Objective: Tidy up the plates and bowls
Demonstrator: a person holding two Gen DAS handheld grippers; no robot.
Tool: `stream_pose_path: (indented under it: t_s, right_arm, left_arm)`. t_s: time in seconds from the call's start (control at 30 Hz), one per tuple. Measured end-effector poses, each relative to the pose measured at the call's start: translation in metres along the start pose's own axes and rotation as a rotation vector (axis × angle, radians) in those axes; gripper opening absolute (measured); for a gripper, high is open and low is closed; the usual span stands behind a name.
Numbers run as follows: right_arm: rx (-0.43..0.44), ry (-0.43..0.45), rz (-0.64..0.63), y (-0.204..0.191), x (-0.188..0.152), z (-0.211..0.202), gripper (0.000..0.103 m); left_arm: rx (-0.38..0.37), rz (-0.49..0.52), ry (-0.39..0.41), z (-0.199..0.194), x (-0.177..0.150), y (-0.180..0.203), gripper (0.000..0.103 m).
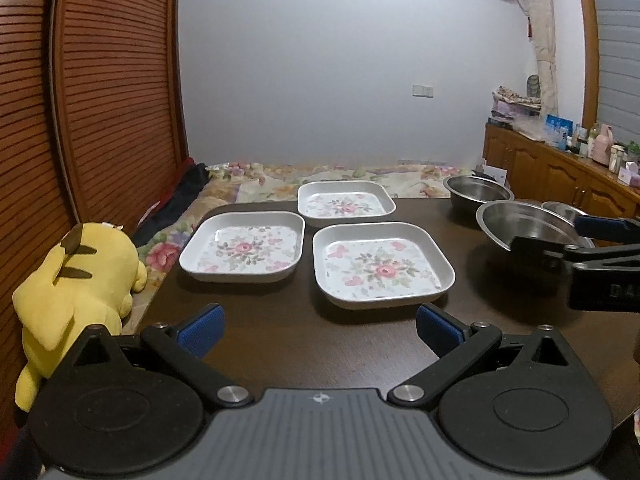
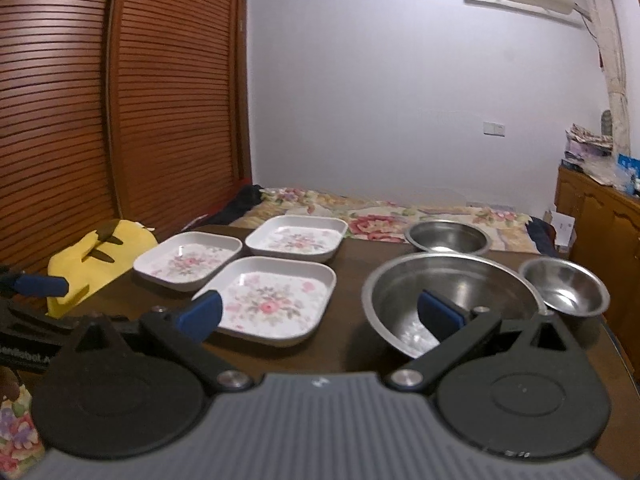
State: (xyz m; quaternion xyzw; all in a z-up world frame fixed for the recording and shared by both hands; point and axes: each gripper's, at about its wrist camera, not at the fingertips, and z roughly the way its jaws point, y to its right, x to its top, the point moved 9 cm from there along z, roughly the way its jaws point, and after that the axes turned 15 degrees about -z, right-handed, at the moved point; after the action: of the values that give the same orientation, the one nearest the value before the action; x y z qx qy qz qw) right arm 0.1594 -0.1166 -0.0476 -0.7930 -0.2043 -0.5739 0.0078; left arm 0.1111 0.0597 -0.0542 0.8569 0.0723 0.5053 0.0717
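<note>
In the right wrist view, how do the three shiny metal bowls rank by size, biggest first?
1. The near metal bowl looks clearly largest, though it also sits closest to the camera.
2. The far metal bowl by the table's back edge.
3. The small metal bowl on the right looks smallest, though the far bowl's distance keeps these two unsure.

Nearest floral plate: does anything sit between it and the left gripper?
Nothing visible does. The left gripper is open over bare dark table, and the nearest floral plate lies just beyond its fingertips. The other two plates and the steel bowls stand behind or off to the side.
</note>
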Motion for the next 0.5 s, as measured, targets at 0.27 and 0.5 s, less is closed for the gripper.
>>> stream_pose_path:
  t_s: [0.27,0.5]
  right_arm:
    - [0.048,-0.004,-0.02,-0.017,0.01,0.019,0.103]
    - [0.094,-0.036,-0.026,-0.029,0.007,0.04,0.091]
  left_arm:
    - [0.022,0.003,0.034,0.004,0.02,-0.014,0.103]
    - [-0.025,0.016,0.048,0.02,0.033,-0.02,0.101]
